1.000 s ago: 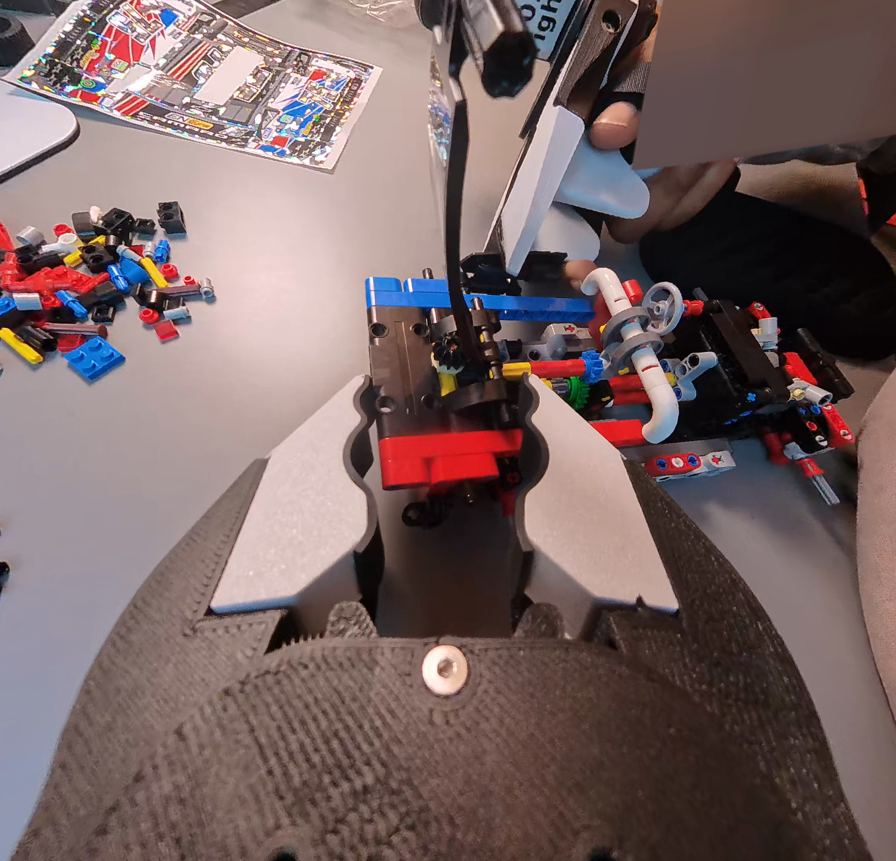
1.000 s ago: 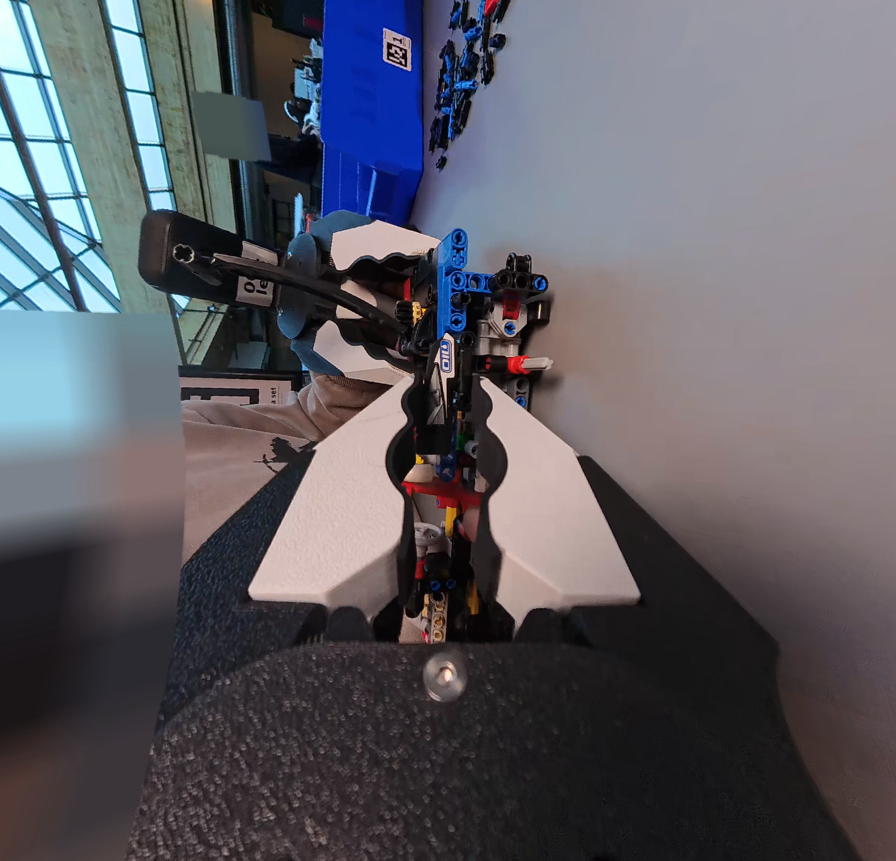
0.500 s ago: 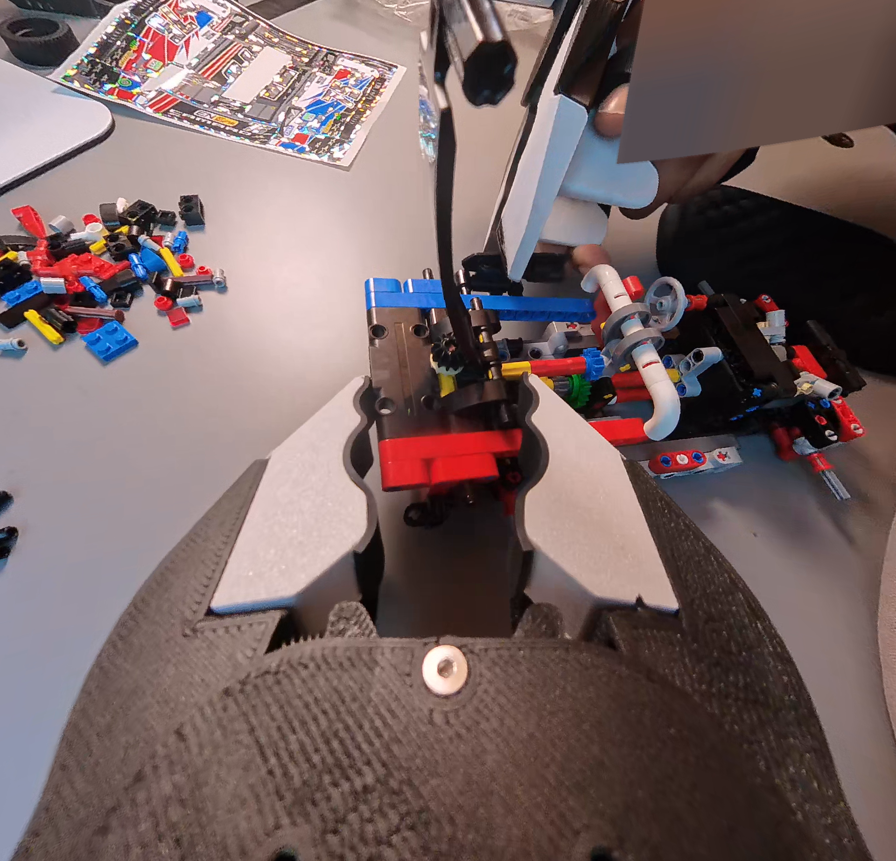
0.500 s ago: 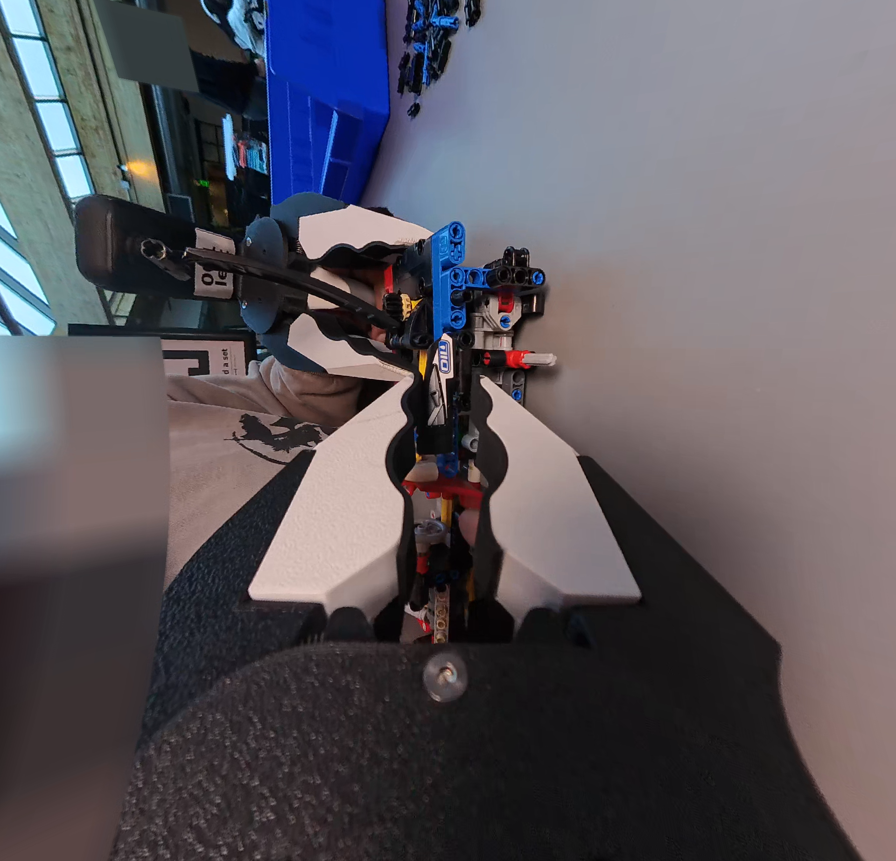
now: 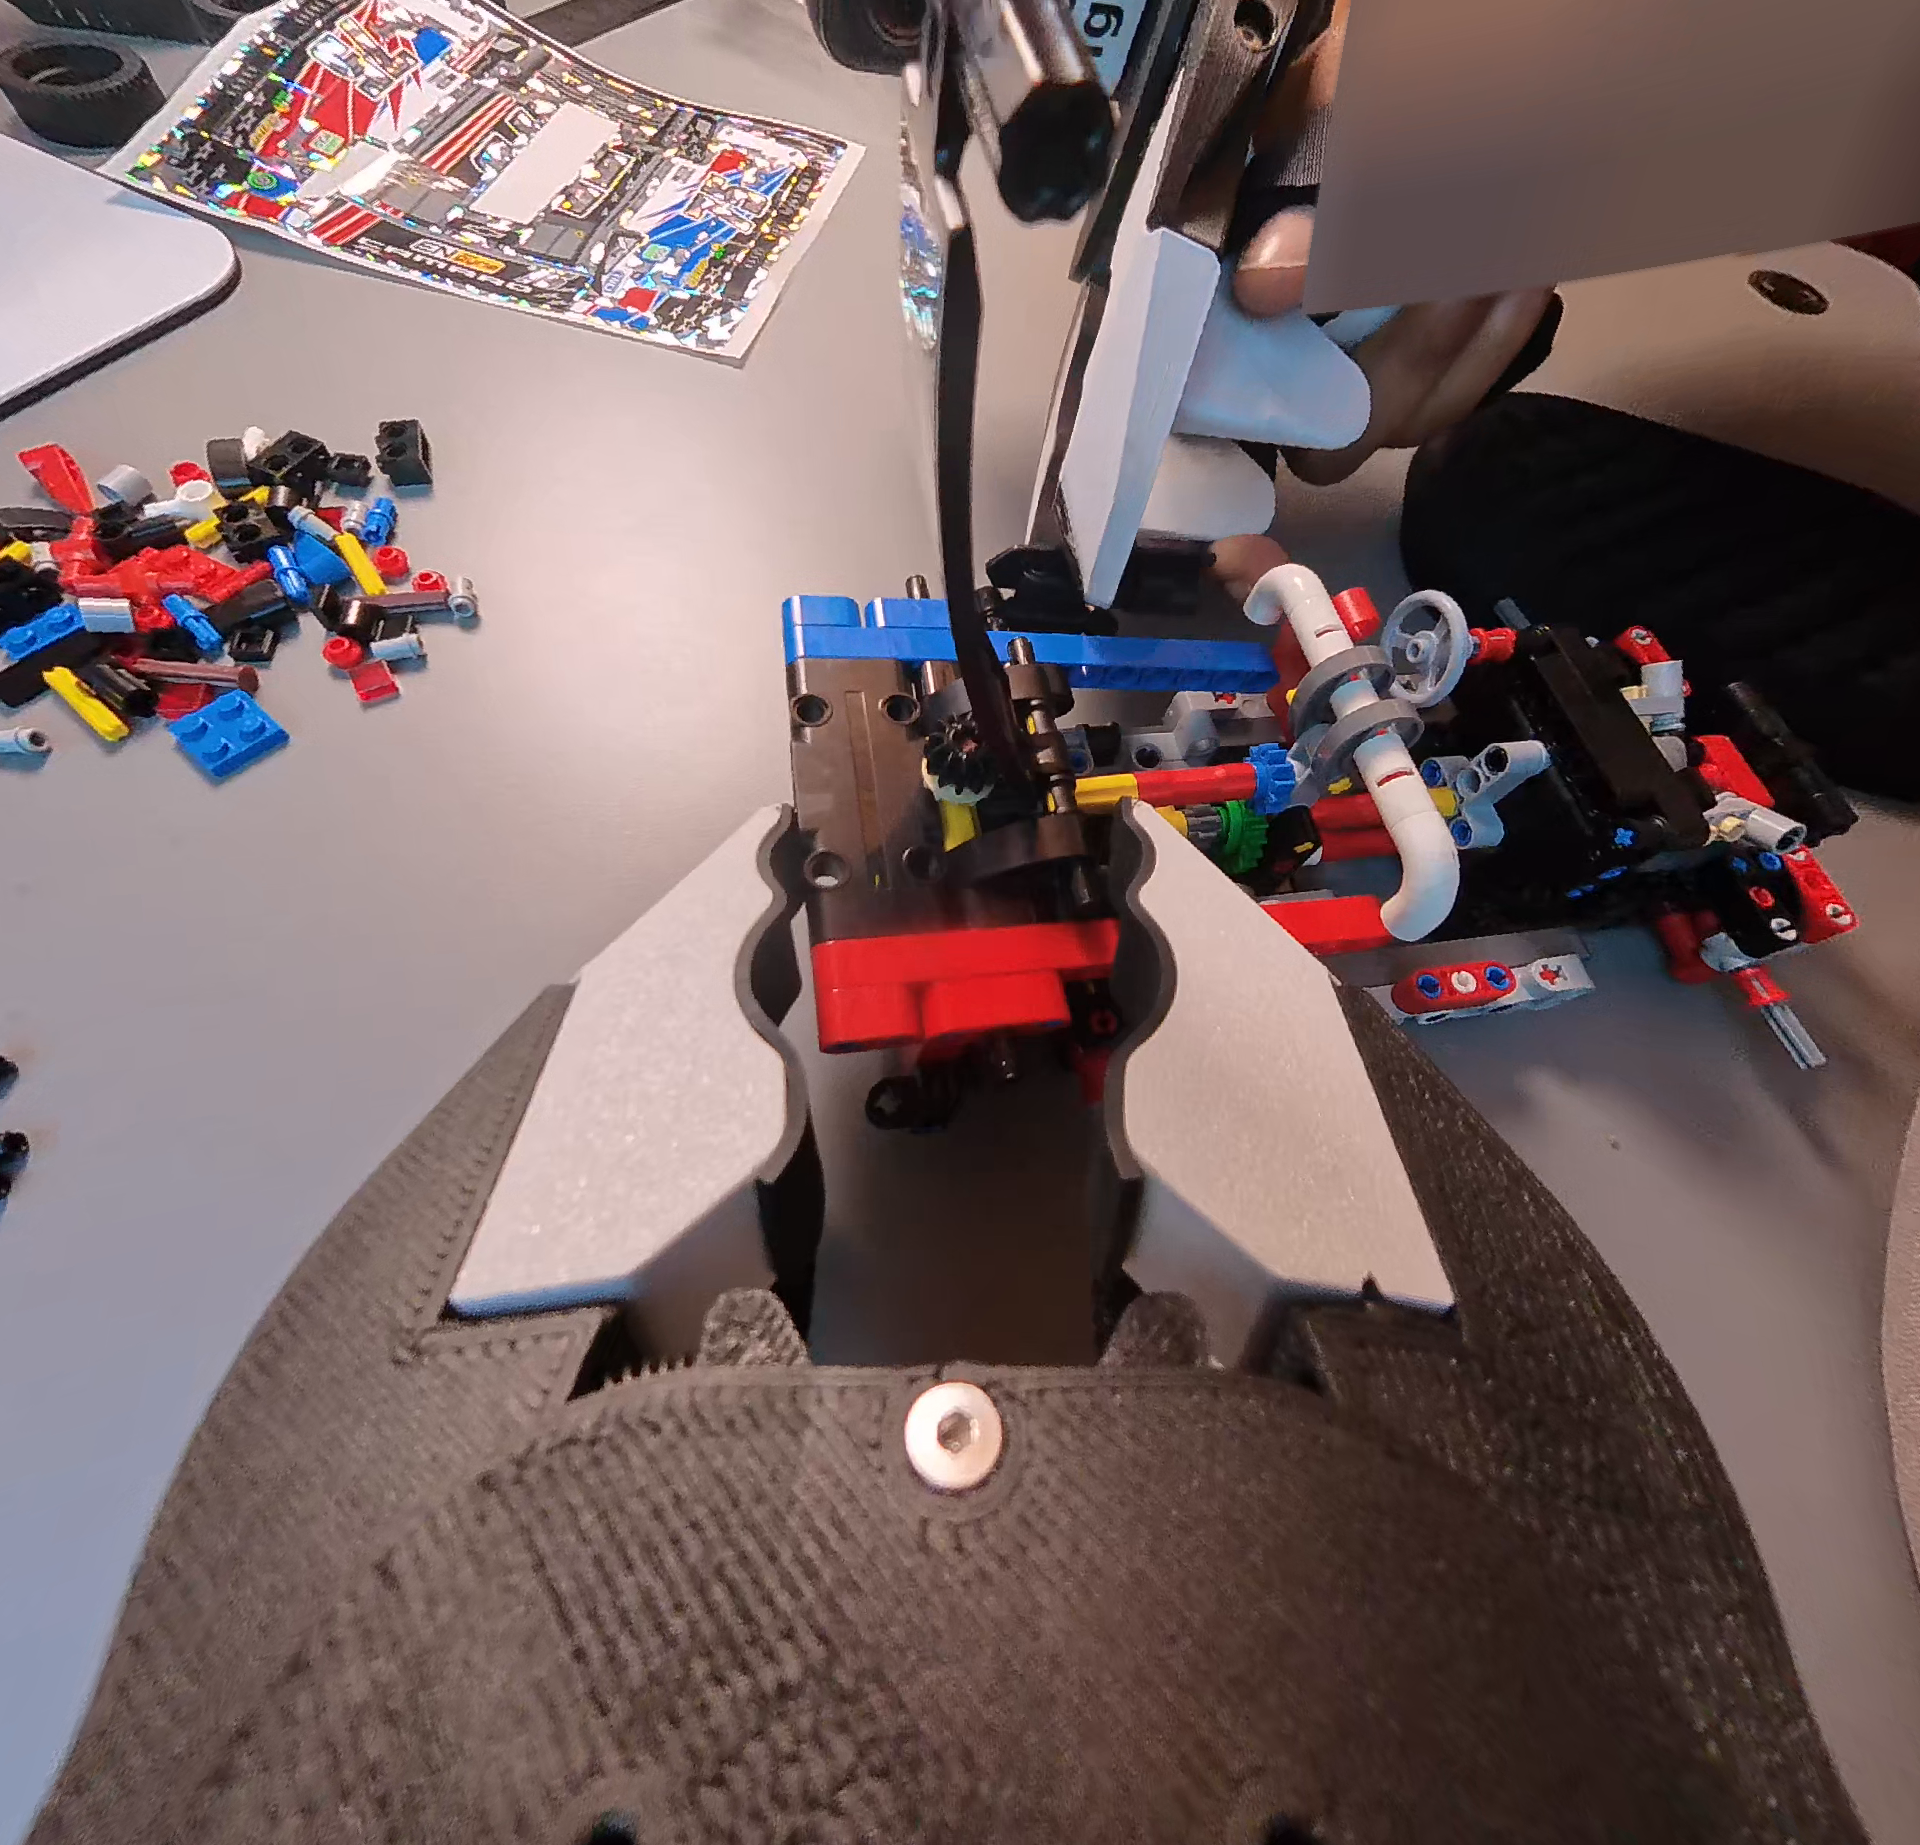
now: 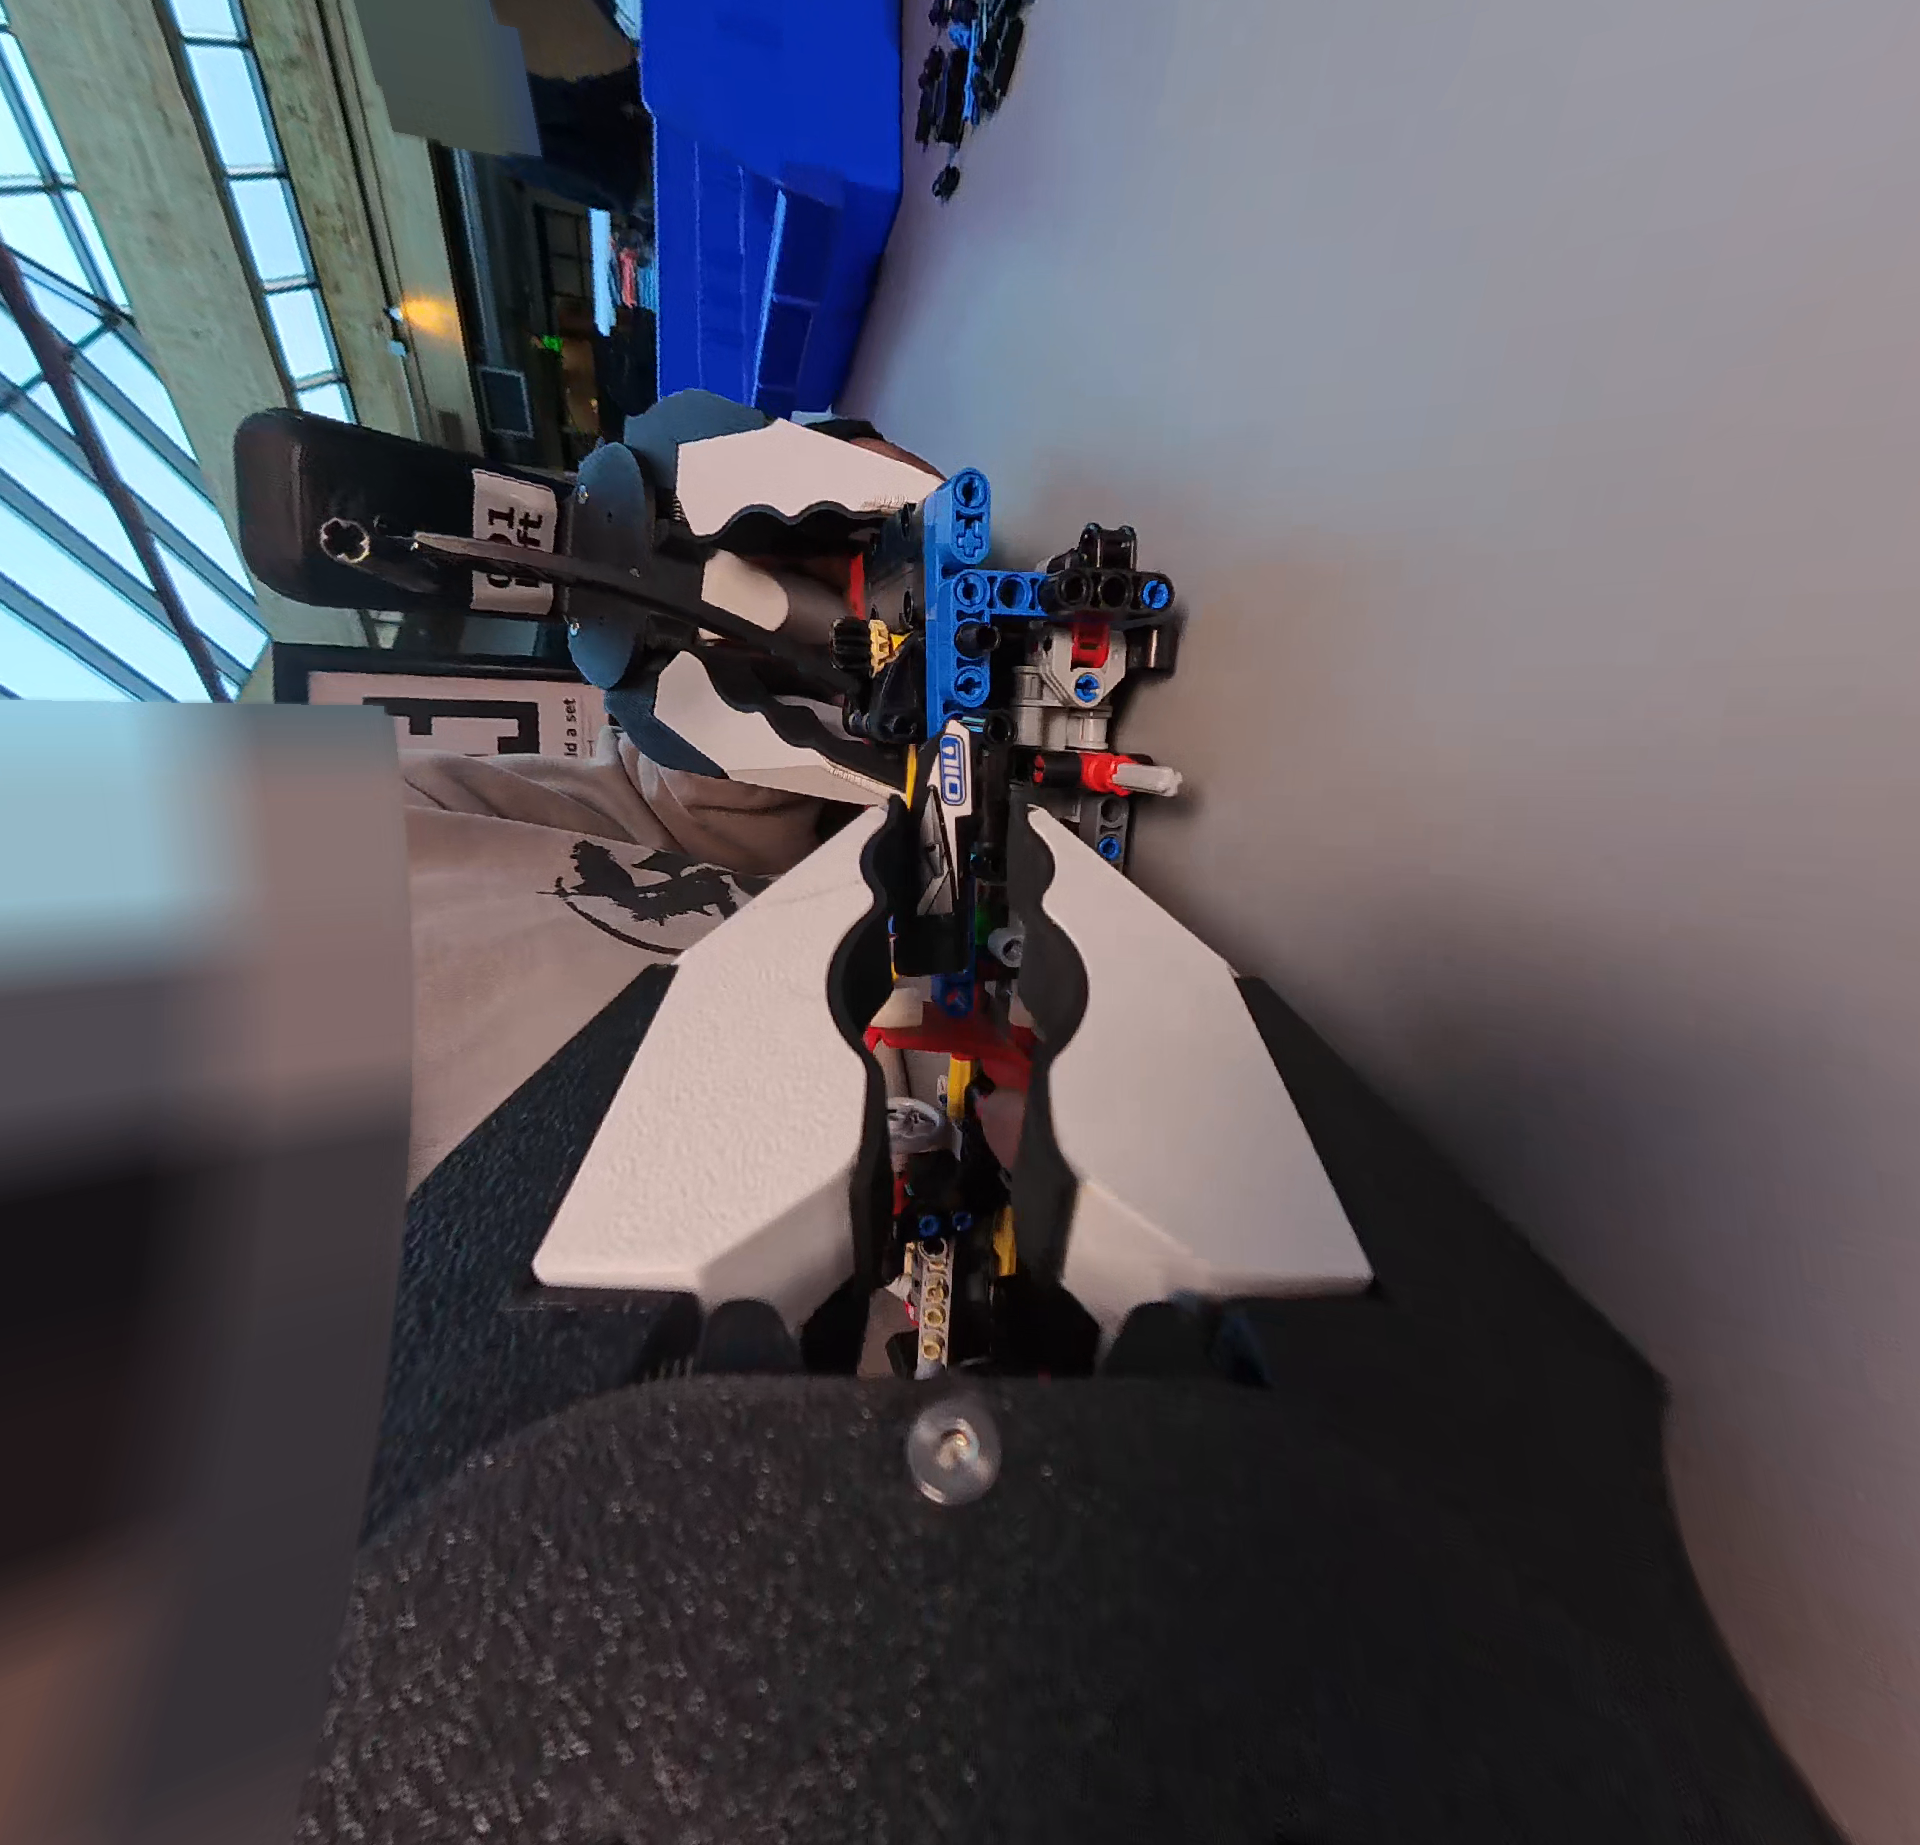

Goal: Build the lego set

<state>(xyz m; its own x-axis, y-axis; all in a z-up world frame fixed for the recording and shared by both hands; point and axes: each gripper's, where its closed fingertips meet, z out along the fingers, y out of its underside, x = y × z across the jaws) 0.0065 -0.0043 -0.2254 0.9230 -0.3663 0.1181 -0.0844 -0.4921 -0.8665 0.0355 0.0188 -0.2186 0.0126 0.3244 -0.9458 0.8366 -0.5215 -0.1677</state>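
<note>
Model: part-built plastic brick vehicle chassis, black frame w/ blue beams, red beams, white curved pipe (image 5: 1195, 787); lies long-ways on the grey bench (image 5: 623, 507), near-centre, running off to the right.
Left gripper (image 5: 951, 860): grey fingers (image 5: 665, 1068) closed onto the near-left end of chassis, pinching the black panel and red block between them.
Right gripper (image 6: 961, 902): white fingers (image 6: 1174, 1089) closed on chassis from its other side, blue beam and white sticker part sitting in the gap. In left view it comes down from above, far side of model.
Handling (judged): light, rigid overall, but pin-and-axle joints are fragile; twist or squeeze across thin beams could pop them. Smooth plastic, a bit slippery. Loose bits like grey steering wheel (image 5: 1429, 642), small black gear (image 5: 951, 751) and white pipe shouldn't bear load.
Where to hold (judged): solid blocky ends, across stacked beams, as now; avoid axles sticking out.
Black flexible hose (image 5: 961, 424): rises from gear area up toward right gripper; soft, will bend.
Containers: blue plastic bin (image 6: 769, 164) at far edge of bench in right view; contents not visible.
Loose parts: mixed red/black/blue/yellow small pieces pile (image 5: 197, 600) lying straight on bench, left, no tray. Second dark/blue pile (image 6: 987, 39) beside blue bin.
Other: glossy sticker sheet (image 5: 488, 154) far left, flat; black rubber tyre (image 5: 78, 91) beyond it.
</note>
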